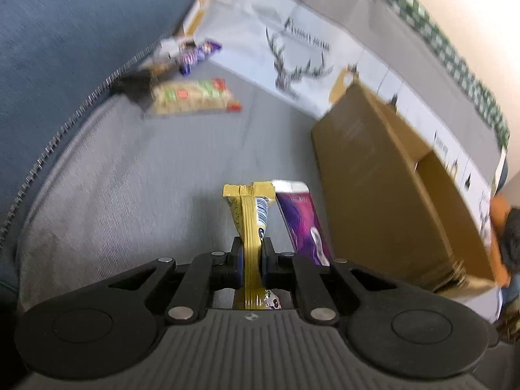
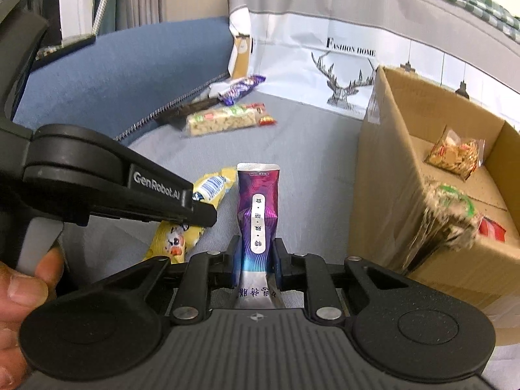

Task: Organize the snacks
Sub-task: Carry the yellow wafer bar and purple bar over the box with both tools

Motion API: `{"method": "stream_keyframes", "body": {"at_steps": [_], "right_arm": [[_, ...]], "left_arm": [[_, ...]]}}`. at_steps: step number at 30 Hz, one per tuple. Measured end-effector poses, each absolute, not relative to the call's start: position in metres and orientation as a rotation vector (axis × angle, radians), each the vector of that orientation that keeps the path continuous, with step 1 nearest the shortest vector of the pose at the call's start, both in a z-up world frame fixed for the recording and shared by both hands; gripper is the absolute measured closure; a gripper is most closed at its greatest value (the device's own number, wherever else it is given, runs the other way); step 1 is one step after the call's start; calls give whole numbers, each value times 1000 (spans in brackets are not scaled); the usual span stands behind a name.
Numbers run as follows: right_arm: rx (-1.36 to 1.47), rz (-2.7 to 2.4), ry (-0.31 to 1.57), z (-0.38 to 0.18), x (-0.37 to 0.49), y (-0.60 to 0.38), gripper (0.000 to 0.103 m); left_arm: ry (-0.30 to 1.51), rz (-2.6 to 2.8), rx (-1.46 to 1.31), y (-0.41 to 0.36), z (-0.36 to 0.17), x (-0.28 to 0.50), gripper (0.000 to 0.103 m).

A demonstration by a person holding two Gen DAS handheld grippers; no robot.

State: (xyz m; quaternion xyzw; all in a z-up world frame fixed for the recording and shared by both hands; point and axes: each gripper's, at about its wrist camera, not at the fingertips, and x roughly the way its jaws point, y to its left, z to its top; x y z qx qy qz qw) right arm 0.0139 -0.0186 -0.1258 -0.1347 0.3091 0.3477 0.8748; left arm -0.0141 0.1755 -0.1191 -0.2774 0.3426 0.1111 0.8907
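Observation:
My left gripper is shut on a yellow snack packet, held edge-on above the grey sofa seat. My right gripper is shut on a purple snack packet, which also shows in the left wrist view just right of the yellow one. In the right wrist view the left gripper sits to the left, clamped on the yellow packet. The open cardboard box stands to the right and holds several snack bags; it also shows in the left wrist view.
More snacks lie at the far left of the seat: a long cracker pack, a purple-and-white packet and a dark bar. A blue cushion rises on the left. A white deer-print sheet lines the back.

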Motion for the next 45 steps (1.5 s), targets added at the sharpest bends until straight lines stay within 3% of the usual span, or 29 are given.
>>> {"method": "stream_keyframes", "body": {"at_steps": [14, 18, 35, 45], "right_arm": [[-110, 806, 526, -77, 16, -39, 83], [-52, 810, 476, -62, 23, -50, 83], [125, 636, 308, -23, 74, -127, 83], [198, 394, 323, -29, 111, -167, 83]], "left_arm": [[538, 279, -665, 185, -77, -43, 93], [501, 276, -691, 179, -43, -47, 93], [416, 63, -322, 49, 127, 24, 93], [492, -5, -367, 21, 120, 100, 93]]}}
